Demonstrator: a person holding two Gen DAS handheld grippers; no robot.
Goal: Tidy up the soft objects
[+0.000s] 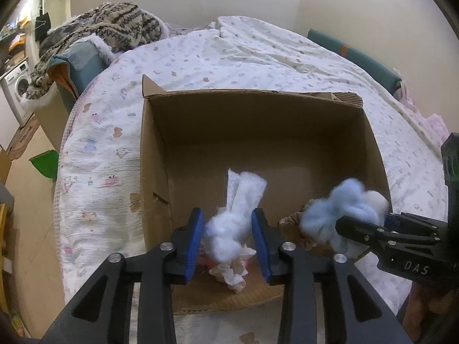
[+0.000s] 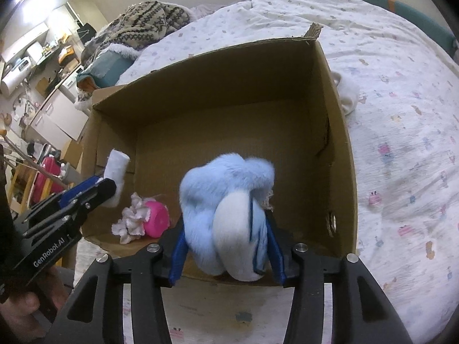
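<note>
An open cardboard box (image 1: 287, 132) (image 2: 338, 132) sits on the bed. My left gripper (image 1: 229, 246) is shut on a white fluffy toy (image 1: 232, 223) and holds it over the box's near left part; it also shows in the right wrist view (image 2: 94, 189) with the white toy (image 2: 116, 166). My right gripper (image 2: 226, 243) is shut on a light blue and white plush (image 2: 226, 200), held over the box's near edge; the left wrist view shows the right gripper (image 1: 370, 223) and the plush (image 1: 338, 209) at right. A pink-and-white soft toy (image 2: 143, 218) lies on the box floor.
The bed has a white printed quilt (image 1: 258, 57) (image 2: 401, 114). A patterned knit blanket (image 1: 114, 25) is heaped at the bed's far left. A white soft thing (image 2: 348, 97) lies on the quilt right of the box. Room furniture and a washing machine (image 1: 17, 89) are at left.
</note>
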